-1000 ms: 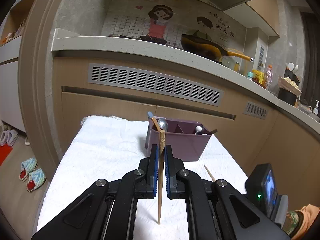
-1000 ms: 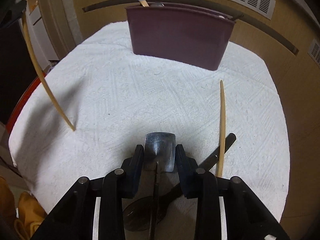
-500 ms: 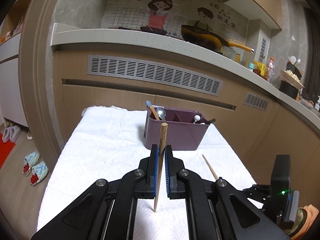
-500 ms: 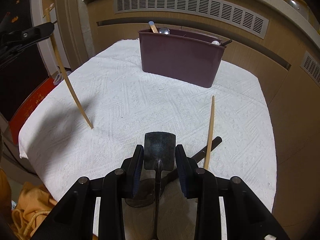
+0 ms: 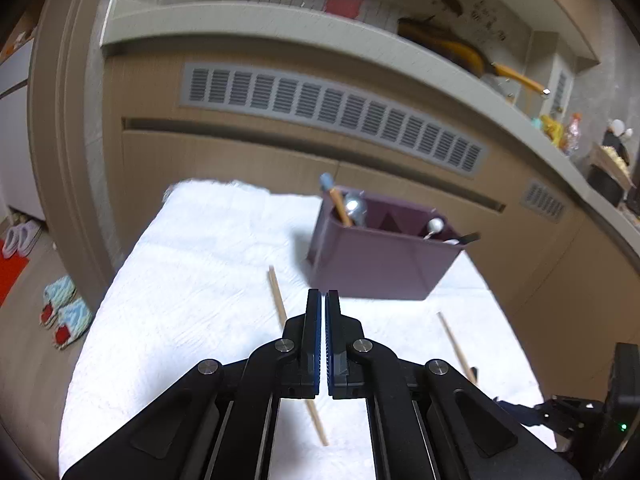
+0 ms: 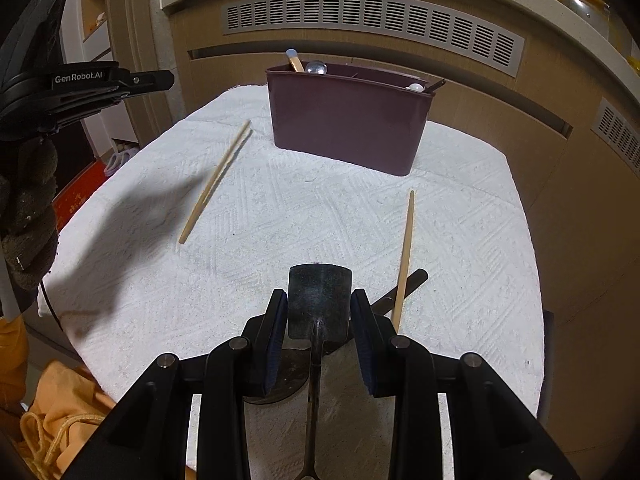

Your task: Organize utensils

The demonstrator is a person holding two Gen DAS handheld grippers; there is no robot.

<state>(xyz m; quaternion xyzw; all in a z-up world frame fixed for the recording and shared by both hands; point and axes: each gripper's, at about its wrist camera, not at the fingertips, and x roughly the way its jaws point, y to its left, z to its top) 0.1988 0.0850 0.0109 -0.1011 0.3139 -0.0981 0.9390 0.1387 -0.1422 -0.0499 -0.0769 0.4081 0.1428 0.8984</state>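
Right wrist view: right claw [image 6: 319,306] grasps a dark spatula [image 6: 319,300] — carry it level to the purple bin [image 6: 344,128]; left claw [image 5: 323,304] is clenched, empty — one chopstick [image 5: 298,356] lies loose.

Slippers [image 5: 64,312] on floor, frying pan [image 5: 452,50] on counter, vent grille [image 6: 372,22] below.
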